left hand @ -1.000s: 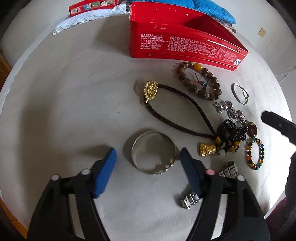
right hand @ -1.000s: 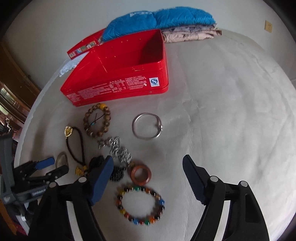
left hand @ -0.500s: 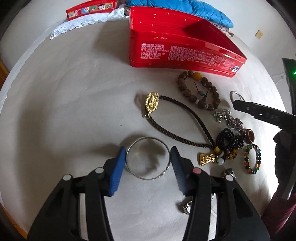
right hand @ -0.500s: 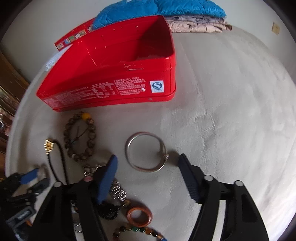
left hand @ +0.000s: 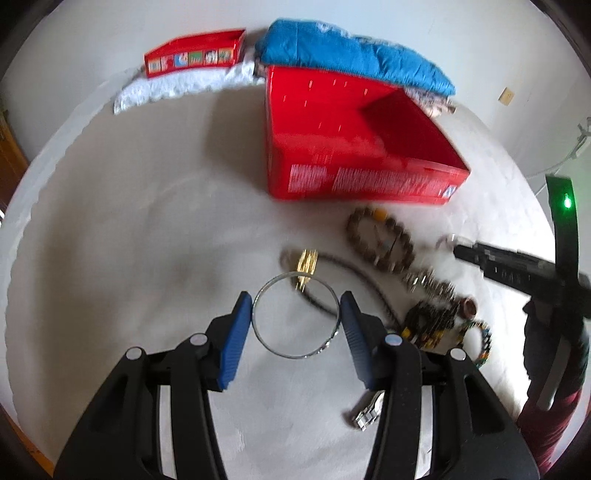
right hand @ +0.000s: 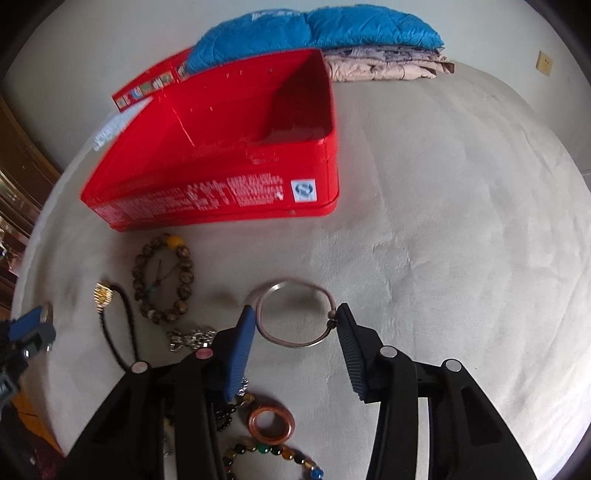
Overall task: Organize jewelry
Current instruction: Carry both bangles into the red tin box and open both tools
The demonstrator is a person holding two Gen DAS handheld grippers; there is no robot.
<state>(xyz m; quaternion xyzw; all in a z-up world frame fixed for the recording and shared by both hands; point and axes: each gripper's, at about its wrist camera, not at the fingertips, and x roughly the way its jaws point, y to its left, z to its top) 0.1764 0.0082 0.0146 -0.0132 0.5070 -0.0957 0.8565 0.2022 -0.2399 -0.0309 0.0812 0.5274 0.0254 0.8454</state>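
Home bedroom, beige bedspread point(right hand: 461, 221), folded blue quilt point(right hand: 314, 29)

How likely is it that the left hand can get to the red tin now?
Probably yes: the left gripper holds a bangle, and only a flat cord necklace lies between it and the open tin ahead.

Pale wall point(right hand: 480, 22), wooden furniture point(right hand: 14, 177)

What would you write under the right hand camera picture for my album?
Right gripper closing on a thin silver bangle near an open red tin box.
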